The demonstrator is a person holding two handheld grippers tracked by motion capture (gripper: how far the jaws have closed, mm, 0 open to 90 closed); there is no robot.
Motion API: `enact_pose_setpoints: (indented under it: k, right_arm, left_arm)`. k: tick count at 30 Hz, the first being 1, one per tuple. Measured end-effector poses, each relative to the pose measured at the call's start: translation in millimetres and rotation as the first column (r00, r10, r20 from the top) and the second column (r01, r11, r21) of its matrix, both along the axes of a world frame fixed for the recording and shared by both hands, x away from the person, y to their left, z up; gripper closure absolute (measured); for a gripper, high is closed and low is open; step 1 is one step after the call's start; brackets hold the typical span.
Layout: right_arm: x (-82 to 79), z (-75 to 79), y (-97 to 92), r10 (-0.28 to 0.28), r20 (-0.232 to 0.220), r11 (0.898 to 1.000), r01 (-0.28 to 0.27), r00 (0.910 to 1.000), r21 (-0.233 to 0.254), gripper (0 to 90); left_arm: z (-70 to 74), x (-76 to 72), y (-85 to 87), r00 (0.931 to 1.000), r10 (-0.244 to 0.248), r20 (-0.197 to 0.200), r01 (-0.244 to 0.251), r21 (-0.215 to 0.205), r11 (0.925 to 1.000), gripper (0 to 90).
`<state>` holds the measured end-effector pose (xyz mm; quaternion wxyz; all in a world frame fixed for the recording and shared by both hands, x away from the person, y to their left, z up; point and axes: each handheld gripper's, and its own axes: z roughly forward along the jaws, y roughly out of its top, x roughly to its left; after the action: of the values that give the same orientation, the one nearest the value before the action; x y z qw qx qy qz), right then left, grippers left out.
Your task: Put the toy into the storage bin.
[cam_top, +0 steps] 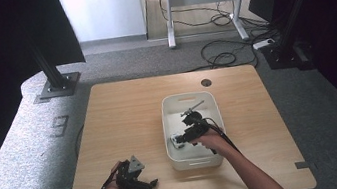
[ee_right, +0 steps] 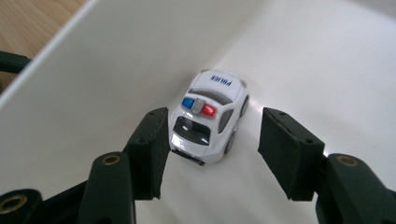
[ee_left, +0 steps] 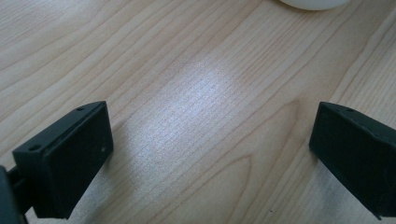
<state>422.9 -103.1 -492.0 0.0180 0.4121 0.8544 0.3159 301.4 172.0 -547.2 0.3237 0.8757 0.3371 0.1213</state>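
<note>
On the wooden counter stands a white bin, toward the right half, with wide bare wood to its left and in front. Inside the bin, near its left wall, lies a white toy police car. The right gripper reaches into the bin with its fingers spread apart; the rear of the car sits between them, one finger just beside it, the other well off, neither pressing. A slim metal tool lies further back in the bin. Near the front counter edge, the left gripper rests low, its fingers wide apart over bare wood.
</note>
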Motion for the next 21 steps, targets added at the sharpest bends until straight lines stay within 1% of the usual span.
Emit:
enact_pose_setpoints:
  k: [2,4,6,8,9,10,12,15,18,20,21]
  right_arm:
    - [-2.7,6.8,-5.6,-0.008,0.039,1.000,0.008,0.9992,0.013,42.3]
    - [-5.4,13.3,-12.0,-0.017,0.067,0.999,0.015,0.9976,0.037,42.3]
    - [-8.7,18.7,-18.6,-0.027,0.101,0.999,0.022,0.9946,0.049,42.2]
    - [-10.6,21.4,-21.9,-0.031,0.109,0.998,0.025,0.9935,0.057,42.3]
    - [-13.3,24.7,-27.2,-0.039,0.127,0.997,0.030,0.9912,0.070,42.2]
    - [-17.1,28.5,-34.5,-0.050,0.153,0.996,0.038,0.9870,0.081,42.2]
    - [-20.1,31.0,-40.0,-0.057,0.172,0.995,0.042,0.9834,0.086,42.2]
    - [-25.2,35.4,-50.6,-0.082,0.202,0.995,0.067,0.9760,0.081,42.1]
    - [-29.9,39.5,-62.1,-0.101,0.220,0.992,0.081,0.9702,0.100,42.1]
    - [-31.1,40.4,-64.6,-0.103,0.224,0.991,0.082,0.9690,0.101,42.1]
    - [-34.7,42.5,-71.8,-0.115,0.238,0.990,0.091,0.9645,0.110,42.1]
  left_arm:
    - [0.0,0.0,-0.1,1.0000,0.001,0.000,-0.001,0.000,1.0000,0.0]
    - [0.0,0.0,-0.1,1.0000,0.001,0.000,-0.001,0.000,1.0000,0.0]
    - [0.0,0.0,-0.1,1.0000,0.001,0.000,-0.001,0.001,1.0000,0.0]
    - [0.1,0.0,-0.1,1.0000,0.002,0.001,-0.002,0.002,1.0000,0.0]
    - [0.1,0.0,-0.1,1.0000,0.001,0.001,-0.001,0.002,1.0000,0.0]
    - [0.0,0.0,-0.1,1.0000,0.001,0.001,-0.001,0.002,1.0000,0.0]
    - [0.0,0.0,0.0,1.0000,0.000,0.002,0.000,0.002,1.0000,0.0]
    - [-0.1,0.0,-0.1,1.0000,0.000,0.001,0.000,0.000,1.0000,0.0]
    - [-0.1,-0.1,-0.1,1.0000,0.002,0.002,-0.002,0.000,1.0000,0.0]
    - [-0.1,-0.1,-0.1,1.0000,0.002,0.002,-0.002,0.000,1.0000,0.0]
    - [-0.1,-0.1,-0.1,1.0000,0.001,0.002,-0.001,0.001,1.0000,0.0]
